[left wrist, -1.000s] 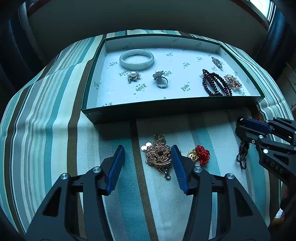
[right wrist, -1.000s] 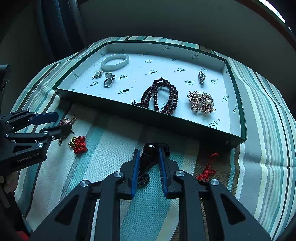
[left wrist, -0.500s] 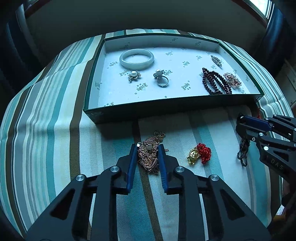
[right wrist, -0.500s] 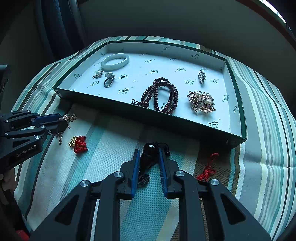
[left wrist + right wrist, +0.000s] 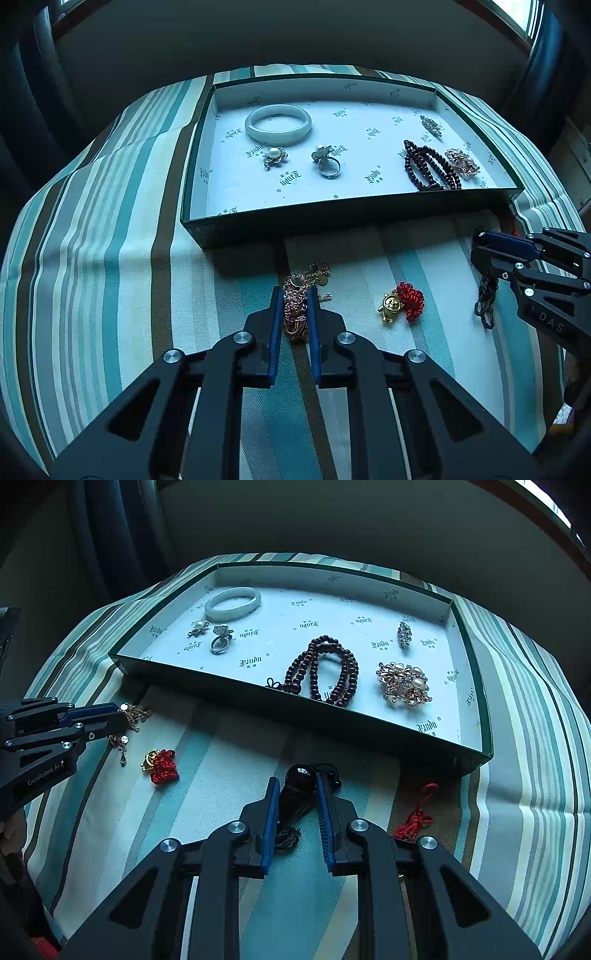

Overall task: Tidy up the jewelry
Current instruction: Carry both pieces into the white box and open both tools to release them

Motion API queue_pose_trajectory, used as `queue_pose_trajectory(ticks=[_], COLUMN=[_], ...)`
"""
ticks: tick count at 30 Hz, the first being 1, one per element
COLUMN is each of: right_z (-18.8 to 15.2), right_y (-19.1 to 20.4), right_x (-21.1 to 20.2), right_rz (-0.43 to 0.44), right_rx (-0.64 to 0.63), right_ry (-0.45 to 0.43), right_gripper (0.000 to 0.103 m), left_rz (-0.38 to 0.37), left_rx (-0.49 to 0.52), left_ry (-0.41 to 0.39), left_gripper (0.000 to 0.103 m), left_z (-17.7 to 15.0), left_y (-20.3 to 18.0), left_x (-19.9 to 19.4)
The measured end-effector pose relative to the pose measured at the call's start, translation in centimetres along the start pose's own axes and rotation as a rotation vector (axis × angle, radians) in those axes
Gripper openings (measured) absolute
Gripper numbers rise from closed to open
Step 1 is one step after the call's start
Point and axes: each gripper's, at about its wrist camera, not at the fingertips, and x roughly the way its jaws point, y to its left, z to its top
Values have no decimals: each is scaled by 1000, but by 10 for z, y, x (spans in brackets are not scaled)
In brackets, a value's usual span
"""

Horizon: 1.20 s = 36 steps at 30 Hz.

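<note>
The left gripper (image 5: 294, 299) was clamped on a rose-gold chain necklace (image 5: 295, 314) on the striped cloth (image 5: 110, 277), at 6 o'clock from the green tray (image 5: 351, 218). The right gripper (image 5: 297, 786) was pinched on a dark beaded pendant (image 5: 299, 779). A gold charm with red knot (image 5: 400, 302) lay at 3 o'clock of the necklace, apart from it.

A cloth striped in teal, cream and brown (image 5: 92, 266) is spread over the work surface. Behind it a dark, plain wall (image 5: 295, 33) is seen. Daylight is admitted through a bright window (image 5: 517, 14) at the far right, beside a dark curtain (image 5: 546, 51).
</note>
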Motion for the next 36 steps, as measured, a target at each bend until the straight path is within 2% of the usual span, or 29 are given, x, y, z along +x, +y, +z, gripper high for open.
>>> queue_pose_trajectory(ticks=[8,10,21,36], right_z=[0,1,5,23], right_y=[1,0,-4,-11], right_x=[-11,-14,-32,-61], right_rz=[1,1,-3,-18], right_rx=[7,8,23,38], right_ry=[-24,-31,-73,-165], right_gripper=[21,21,21,21], left_rz=[1,-21,-9,-23], left_rx=[-2,-10,-12,-8], left_ry=[-37,-51,-114,-221], left_gripper=[12,12,12,12], left_z=[3,5,12,38], left_y=[0,0,-1,-6], left_x=[-14,-19,-41,-77])
